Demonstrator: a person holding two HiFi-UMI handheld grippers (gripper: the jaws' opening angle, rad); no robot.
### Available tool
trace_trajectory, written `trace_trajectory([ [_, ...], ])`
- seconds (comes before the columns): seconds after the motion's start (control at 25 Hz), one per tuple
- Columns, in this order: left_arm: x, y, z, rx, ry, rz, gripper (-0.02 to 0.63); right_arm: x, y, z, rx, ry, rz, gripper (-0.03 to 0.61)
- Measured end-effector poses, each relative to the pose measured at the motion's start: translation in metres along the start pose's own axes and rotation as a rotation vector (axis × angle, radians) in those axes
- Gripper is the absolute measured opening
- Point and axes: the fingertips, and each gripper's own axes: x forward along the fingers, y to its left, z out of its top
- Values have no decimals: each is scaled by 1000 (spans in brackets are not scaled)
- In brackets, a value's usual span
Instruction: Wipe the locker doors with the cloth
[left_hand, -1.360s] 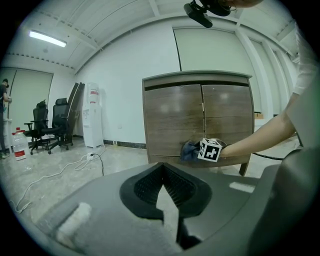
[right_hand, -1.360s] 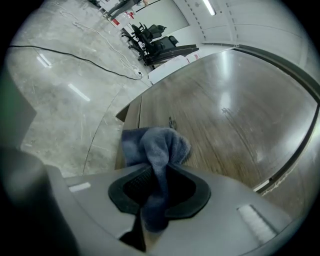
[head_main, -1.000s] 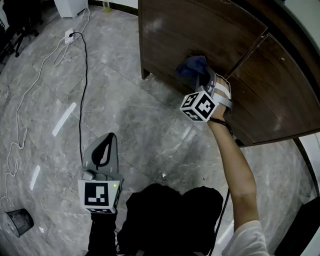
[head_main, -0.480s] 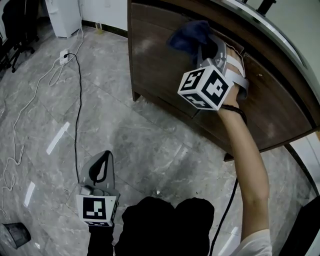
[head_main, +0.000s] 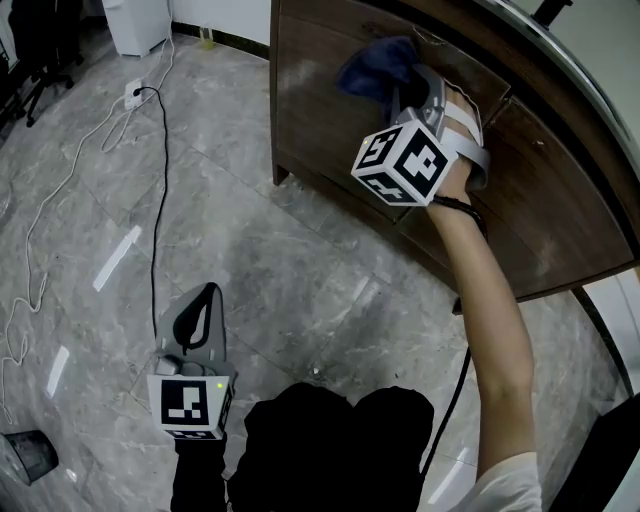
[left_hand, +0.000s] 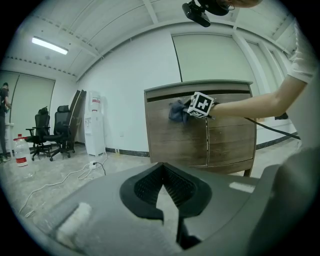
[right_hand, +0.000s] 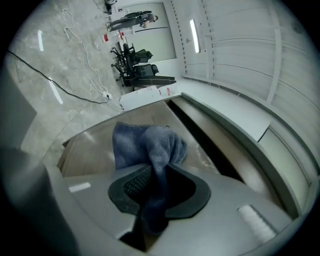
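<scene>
The dark brown wooden locker (head_main: 320, 120) stands at the top of the head view with two doors. My right gripper (head_main: 408, 92) is shut on a blue cloth (head_main: 375, 68) and holds it against the upper part of the left door, near the seam between the doors. In the right gripper view the cloth (right_hand: 150, 142) bunches out past the shut right gripper (right_hand: 155, 169) onto the door (right_hand: 87, 147). My left gripper (head_main: 200, 318) hangs low over the floor, shut and holding nothing. Its own view shows the left gripper (left_hand: 163, 167) pointing at the locker (left_hand: 175, 142), with the cloth (left_hand: 177, 111) far ahead.
A black cable (head_main: 160, 190) and white cords run across the grey marble floor to a socket strip (head_main: 135, 95). A small black bin (head_main: 25, 455) sits at the lower left. A water dispenser (left_hand: 95, 125) and office chairs (left_hand: 50, 131) stand left of the locker.
My right gripper has carried the cloth up the left door, from its middle to its upper part. The left gripper has stayed low over the floor.
</scene>
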Motion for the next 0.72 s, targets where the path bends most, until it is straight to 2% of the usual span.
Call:
trace_trajectory([
  [0.48, 1, 15, -27, -25, 41, 15, 2, 21, 200, -27, -42, 78, 224, 72],
  [0.72, 1, 27, -36, -38, 59, 37, 3, 28, 279, -39, -74, 121, 341, 72],
])
